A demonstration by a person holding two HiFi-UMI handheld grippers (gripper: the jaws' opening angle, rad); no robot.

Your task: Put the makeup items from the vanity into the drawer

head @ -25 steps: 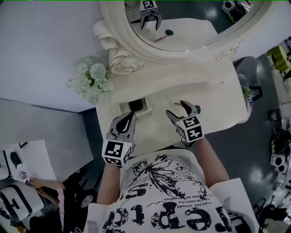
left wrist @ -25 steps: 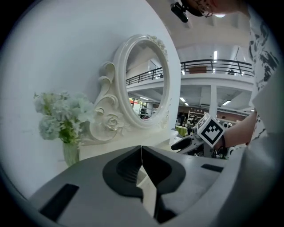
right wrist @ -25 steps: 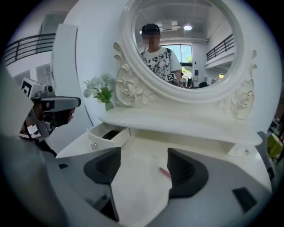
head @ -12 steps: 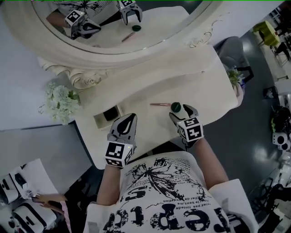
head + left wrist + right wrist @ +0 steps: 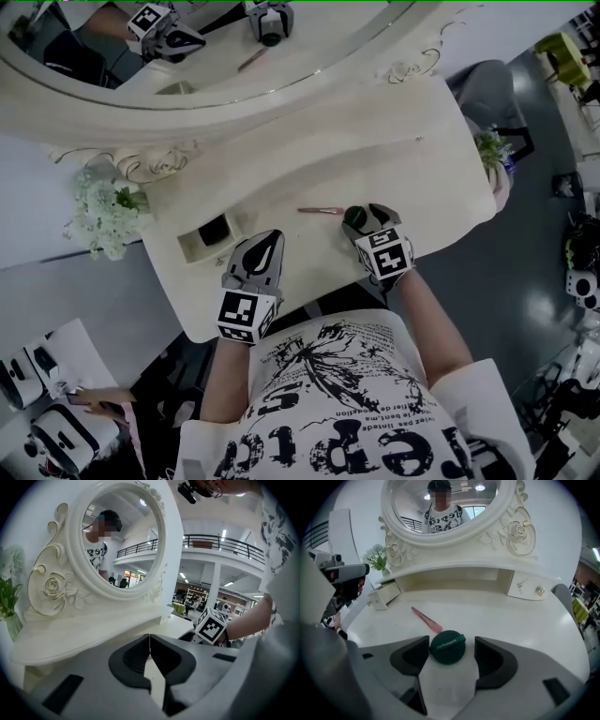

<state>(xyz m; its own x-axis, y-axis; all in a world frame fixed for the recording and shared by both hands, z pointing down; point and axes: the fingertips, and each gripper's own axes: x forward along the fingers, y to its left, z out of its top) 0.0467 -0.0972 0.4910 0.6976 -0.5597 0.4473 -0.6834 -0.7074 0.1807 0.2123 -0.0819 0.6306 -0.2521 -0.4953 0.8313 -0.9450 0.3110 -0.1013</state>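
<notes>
From the head view, your right tool (image 5: 364,217) brackets the round dark green compact (image 5: 354,217) on the white table (image 5: 412,169), open drawer (image 5: 208,232) well apart. Left gripper view: your left tool (image 5: 149,654) has jaws pressed together, empty. Right gripper view: jaws spread, compact off-centre, so closing may skid it away

Compact (image 5: 447,647) beside stick (image 5: 426,619) — on vanity (image 5: 525,620)

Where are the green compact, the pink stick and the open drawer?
green compact (image 5: 447,647), right gripper view, middle of its lid.
pink stick (image 5: 425,619), right gripper view, halfway along its length.
open drawer (image 5: 388,594), right gripper view, its side wall.
</notes>
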